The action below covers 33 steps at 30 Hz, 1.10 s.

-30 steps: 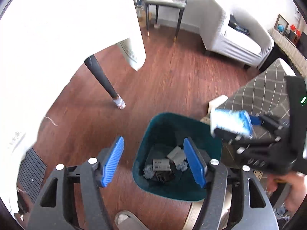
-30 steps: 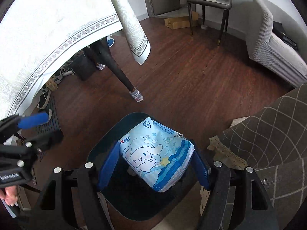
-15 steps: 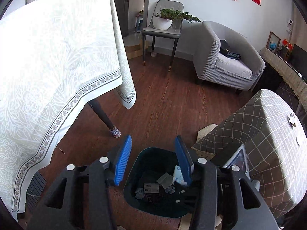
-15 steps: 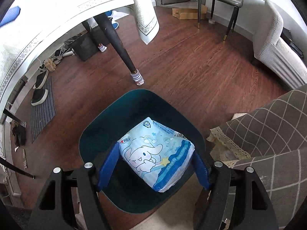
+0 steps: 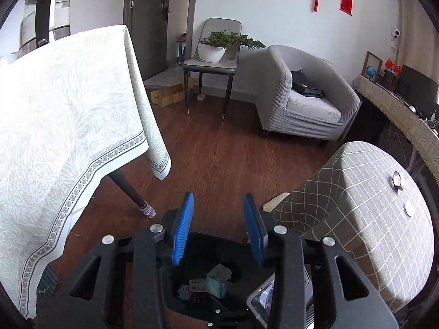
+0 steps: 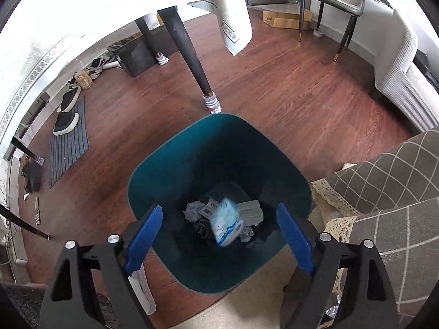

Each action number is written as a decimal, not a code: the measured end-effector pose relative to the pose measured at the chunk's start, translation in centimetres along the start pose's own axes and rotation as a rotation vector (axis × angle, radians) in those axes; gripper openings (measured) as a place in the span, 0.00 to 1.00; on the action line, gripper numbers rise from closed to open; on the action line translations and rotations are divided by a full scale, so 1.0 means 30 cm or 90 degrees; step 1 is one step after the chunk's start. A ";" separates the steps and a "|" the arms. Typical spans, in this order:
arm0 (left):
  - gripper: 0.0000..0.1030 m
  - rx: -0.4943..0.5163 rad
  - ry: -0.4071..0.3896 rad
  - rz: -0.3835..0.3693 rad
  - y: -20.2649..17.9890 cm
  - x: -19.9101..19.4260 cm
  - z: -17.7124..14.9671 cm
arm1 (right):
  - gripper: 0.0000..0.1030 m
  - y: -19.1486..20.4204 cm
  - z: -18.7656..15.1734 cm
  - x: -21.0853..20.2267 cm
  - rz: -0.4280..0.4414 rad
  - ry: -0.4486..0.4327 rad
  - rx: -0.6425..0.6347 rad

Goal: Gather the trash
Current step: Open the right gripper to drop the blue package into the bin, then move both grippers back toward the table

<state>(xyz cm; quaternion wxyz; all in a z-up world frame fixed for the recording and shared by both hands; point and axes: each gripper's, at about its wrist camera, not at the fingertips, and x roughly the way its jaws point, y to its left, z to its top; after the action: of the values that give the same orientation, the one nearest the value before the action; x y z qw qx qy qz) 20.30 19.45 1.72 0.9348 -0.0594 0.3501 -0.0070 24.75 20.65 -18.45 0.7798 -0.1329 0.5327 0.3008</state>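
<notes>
A teal waste bin (image 6: 170, 170) stands on the wood floor, holding crumpled paper and cards. A light blue cartoon-print packet (image 6: 226, 223) lies blurred inside it, free of any grip. My right gripper (image 6: 219, 235) hangs above the bin with its jaws opening wide and nothing between them. My left gripper (image 5: 218, 224) is higher and tilted toward the room; its jaws are closing and nothing sits between its blue pads (image 5: 182, 230). Below it the bin (image 5: 219, 240) shows in part, with trash (image 5: 211, 283) at the bottom. The right gripper's body (image 5: 263, 298) shows at the lower right.
A table with a white patterned cloth (image 5: 63, 126) and a dark leg (image 6: 189, 54) stands left of the bin. A grey checked sofa arm (image 5: 370, 219) is close on the right. A grey armchair (image 5: 301, 96), a chair with a plant (image 5: 214, 54), shoes and a mat (image 6: 68, 134) lie further off.
The right gripper's jaws spread and the blue packet dropped from them into the bin. The left gripper rose and tilted up toward the room while its jaws narrowed.
</notes>
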 end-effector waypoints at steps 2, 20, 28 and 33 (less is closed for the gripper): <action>0.40 0.001 -0.008 -0.011 -0.010 -0.021 0.013 | 0.84 0.005 0.002 -0.029 0.000 -0.014 -0.003; 0.56 0.026 -0.088 -0.033 -0.143 -0.190 0.103 | 0.80 -0.140 -0.011 -0.505 -0.057 -0.197 0.010; 0.61 0.072 -0.082 -0.065 -0.300 -0.164 0.100 | 0.76 -0.316 -0.070 -0.654 -0.108 -0.228 0.056; 0.63 0.097 -0.078 -0.087 -0.401 -0.139 0.092 | 0.76 -0.452 -0.135 -0.732 -0.142 -0.238 0.103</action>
<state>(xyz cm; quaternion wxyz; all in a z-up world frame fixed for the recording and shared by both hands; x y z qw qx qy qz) 19.32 8.02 7.90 0.9537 -0.0121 0.2857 -0.0933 24.48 0.69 -1.59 0.9014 -0.0701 0.3833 0.1887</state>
